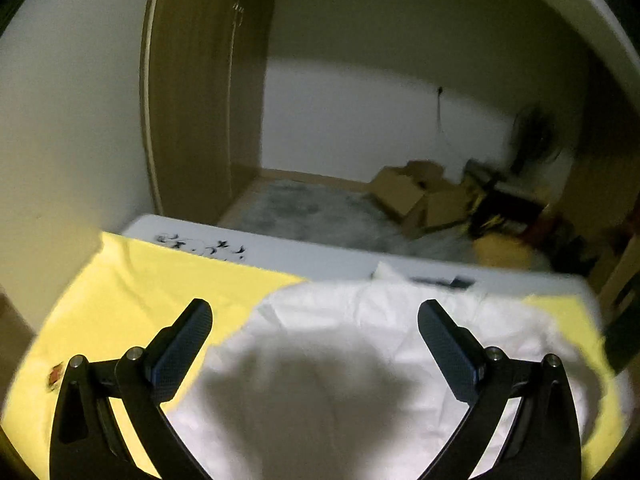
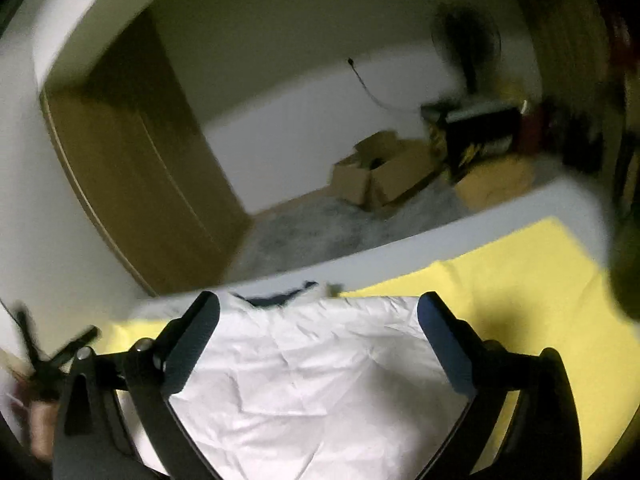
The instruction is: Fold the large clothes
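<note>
Mia: While the left gripper (image 1: 315,311) hangs over the table, how do its two fingers stand?

Ben: They stand wide apart, and nothing is between them. Both dark pads (image 1: 448,350) are above the white garment (image 1: 360,340), and it is hard to tell if they touch it.

Mia: Where is the white garment?

Ben: It lies spread on a yellow cloth (image 1: 168,284), and the yellow cloth covers a white table (image 1: 320,256). A grey shadow falls on the white garment near the bottom of the left view.

Mia: And the right gripper (image 2: 318,306)?

Ben: Its fingers are wide apart too, and they hold nothing. The white garment (image 2: 320,372) shows between them. It has a dark collar (image 2: 276,298) at the far end (that part is a bit blurry).

Mia: What is on the table's far edge?

Ben: Some small black marks (image 1: 204,246) sit on the white part, just past the yellow cloth.

Mia: What is behind the table?

Ben: Some open cardboard boxes (image 1: 416,196) sit on a grey floor (image 1: 312,212). A brown wardrobe (image 1: 192,100) stands on the left side. A dark fan (image 2: 466,42) stands by the wall.
</note>
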### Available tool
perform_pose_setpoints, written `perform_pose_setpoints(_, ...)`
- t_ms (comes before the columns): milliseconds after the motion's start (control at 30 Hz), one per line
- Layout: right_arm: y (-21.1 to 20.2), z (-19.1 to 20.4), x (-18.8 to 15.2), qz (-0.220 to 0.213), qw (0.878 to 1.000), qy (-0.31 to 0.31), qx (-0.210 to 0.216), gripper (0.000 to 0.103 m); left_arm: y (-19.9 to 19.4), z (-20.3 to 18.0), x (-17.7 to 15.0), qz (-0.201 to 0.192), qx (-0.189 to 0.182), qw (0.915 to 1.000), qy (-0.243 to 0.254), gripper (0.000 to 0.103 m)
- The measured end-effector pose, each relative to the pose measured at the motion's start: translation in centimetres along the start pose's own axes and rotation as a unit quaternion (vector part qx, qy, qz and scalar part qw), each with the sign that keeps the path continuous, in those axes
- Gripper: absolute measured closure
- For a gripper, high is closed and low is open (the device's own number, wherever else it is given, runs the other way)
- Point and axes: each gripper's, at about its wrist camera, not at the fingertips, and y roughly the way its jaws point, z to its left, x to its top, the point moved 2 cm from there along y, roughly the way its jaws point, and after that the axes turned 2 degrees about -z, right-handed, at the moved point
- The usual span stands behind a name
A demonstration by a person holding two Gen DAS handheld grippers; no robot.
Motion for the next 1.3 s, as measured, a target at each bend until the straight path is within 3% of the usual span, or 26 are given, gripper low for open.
perform_pose_setpoints(100, 1.1, 6.3, -2.2, -0.01, 0.995, -0.079, -0.057, 0.006, 1.4, -4.2, -2.6, -0.002, 0.028, 0.9993, 0.026, 0.0)
perform_pose_setpoints(133, 2.1, 8.2, -3.1, -0.009, 0.993, -0.098, -0.062, 0.014, 1.9, -4.9, -3.2, -0.001, 0.034, 0.999, 0.029, 0.0)
perform_pose_setpoints(167, 3.4, 9.4, -4.0, 0.0, 0.991, -0.115, -0.069, 0.042, 2.6, -5.4, -4.0, 0.002, 0.043, 0.9985, 0.035, 0.0)
perform_pose_setpoints(233, 6.5, 11.2, -5.9, 0.041, 0.989, -0.126, -0.058, 0.073, 4.6, -6.2, -5.3, 0.017, 0.051, 0.9979, 0.038, 0.0)
perform_pose_setpoints(300, 9.9, 11.3, -7.5, 0.098, 0.99, -0.096, -0.036, 0.073, 6.5, -5.9, -6.2, 0.041, 0.055, 0.9973, 0.026, 0.0)
perform_pose_setpoints(433, 14.5, 10.4, -9.9, 0.14, 0.987, -0.064, -0.035, 0.07, 9.6, -4.4, -8.4, 0.098, 0.048, 0.994, 0.014, 0.0)
perform_pose_setpoints(533, 17.4, 9.4, -13.1, 0.203, 0.976, -0.059, -0.048, 0.065, 11.2, -3.8, -9.6, 0.096, 0.042, 0.9944, 0.014, 0.0)
perform_pose_setpoints(700, 19.0, 8.8, -14.8, 0.19, 0.979, -0.064, -0.049, 0.065, 12.0, -5.1, -10.9, 0.056, 0.058, 0.996, 0.037, 0.0)
perform_pose_setpoints(800, 19.4, 8.6, -15.0, 0.192, 0.978, -0.061, -0.045, 0.065, 12.6, -5.0, -11.3, 0.067, 0.054, 0.9957, 0.034, 0.0)
perform_pose_setpoints(900, 18.9, 9.4, -14.5, 0.211, 0.973, -0.08, -0.047, 0.064, 12.0, -4.0, -10.6, 0.106, 0.032, 0.9937, 0.017, 0.0)
perform_pose_setpoints(933, 17.6, 9.4, -14.1, 0.202, 0.977, -0.063, -0.036, 0.064, 10.8, -3.5, -10.1, 0.107, 0.016, 0.9941, -0.002, 0.0)
perform_pose_setpoints(1000, 14.7, 9.7, -14.1, 0.182, 0.982, -0.037, -0.027, 0.059, 8.4, -2.7, -9.7, 0.083, 0.015, 0.9964, -0.006, 0.0)
perform_pose_setpoints(1067, 11.7, 10.6, -15.2, 0.176, 0.983, -0.046, -0.025, 0.041, 7.1, -2.1, -10.3, 0.069, 0.055, 0.9959, 0.022, 0.0)
perform_pose_setpoints(1100, 10.5, 11.2, -16.0, 0.172, 0.983, -0.057, -0.024, 0.038, 7.2, -1.8, -10.7, 0.071, 0.064, 0.9951, 0.027, 0.0)
perform_pose_setpoints(1167, 9.9, 11.8, -18.0, 0.186, 0.978, -0.082, -0.04, 0.037, 8.5, -0.8, -12.0, 0.09, 0.067, 0.9935, 0.017, 0.0)
perform_pose_setpoints(1300, 11.3, 12.1, -20.7, 0.173, 0.974, -0.136, -0.055, 0.036, 9.5, -0.7, -12.8, 0.062, 0.066, 0.9957, 0.023, 0.0)
